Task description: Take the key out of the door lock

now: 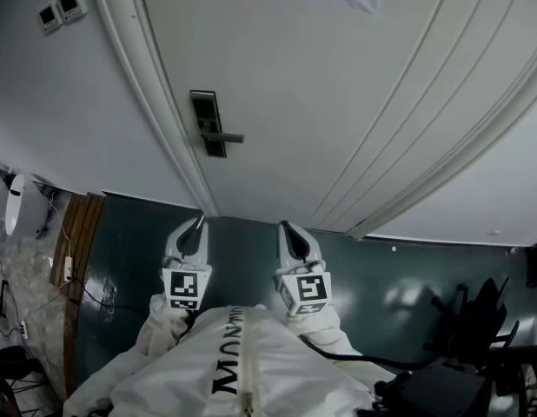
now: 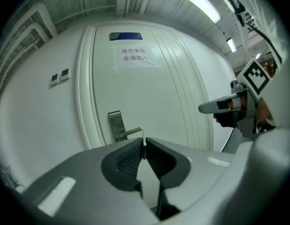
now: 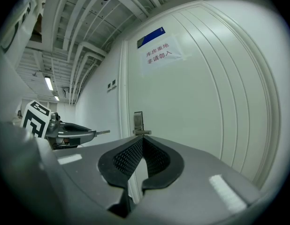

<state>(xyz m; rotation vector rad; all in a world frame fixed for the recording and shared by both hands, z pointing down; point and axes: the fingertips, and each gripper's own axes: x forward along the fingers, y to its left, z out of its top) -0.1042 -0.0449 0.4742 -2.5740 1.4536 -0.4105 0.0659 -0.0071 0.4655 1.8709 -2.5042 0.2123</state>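
White door sits well ahead of both grippers, and the key looks already out of the lock plate, pinched in the left gripper tips and pointing at the door, while the right gripper is closed on nothing.

This is a service corridor in an industrial or warehouse-type building, outside a storeroom. A wide white panelled door fills the head view from eleven to two o'clock. It carries a paper notice in Chinese that marks a storeroom and forbids entry, with a small blue plate above it at twelve o'clock. A metal lock plate with a lever handle sits at the door's edge. Wall switches are at ten o'clock. Overhead are bare ceiling beams and a strip light. The glossy dark green floor has loose cables at eight o'clock.
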